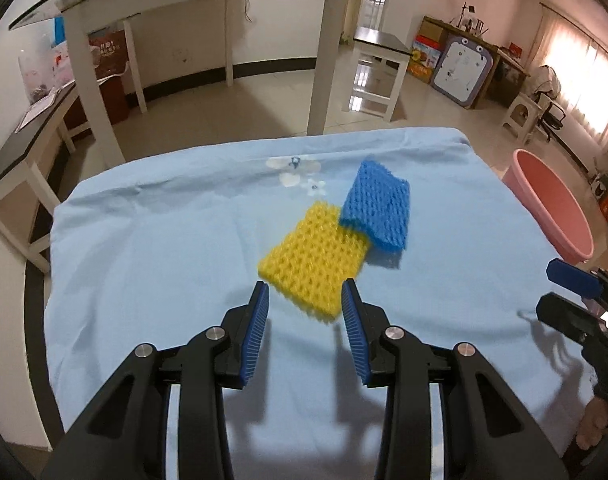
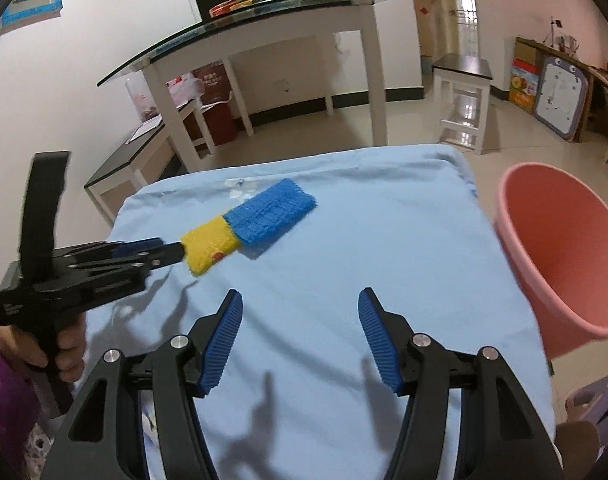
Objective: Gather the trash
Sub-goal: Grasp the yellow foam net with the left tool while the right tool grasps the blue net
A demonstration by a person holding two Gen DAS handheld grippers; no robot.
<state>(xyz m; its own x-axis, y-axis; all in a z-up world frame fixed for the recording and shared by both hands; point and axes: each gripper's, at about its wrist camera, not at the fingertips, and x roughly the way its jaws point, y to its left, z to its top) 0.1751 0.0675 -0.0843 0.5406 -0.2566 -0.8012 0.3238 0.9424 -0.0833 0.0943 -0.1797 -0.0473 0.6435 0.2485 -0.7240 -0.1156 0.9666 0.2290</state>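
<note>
A pale blue cloth (image 1: pixel 151 264) covered the bench, wrinkled along its far edge and printed with a small cluster of white flowers (image 1: pixel 293 174) near the back. Two pieces of foam netting lay on it toward the middle: a yellow foam net (image 1: pixel 312 264) nearer the camera and a blue foam net (image 1: pixel 378 208) overlapping its far corner. Shadows of the tools fell across the near part of the cloth.

The left tongs (image 1: pixel 306 312) were apart, their blue ribbed pads on either side of the yellow net's near corner, not pressing on it. The right tongs (image 2: pixel 299 320) stood wide apart over bare cloth, nothing between them, well short of both nets. A hand (image 2: pixel 63 344) in a purple sleeve gripped the left tool's handle.

Off the right edge of the bench stood a pink plastic tub (image 2: pixel 564 264). Beyond the bench was a glossy tiled floor (image 1: pixel 263 100), a white-legged table with a glass top (image 2: pixel 263 28), a small dark-topped white stool (image 2: pixel 462 80), cardboard boxes and a children's drawing board (image 1: pixel 462 72) against the right wall, and a bright curtained window (image 1: pixel 584 92) on the far right.
</note>
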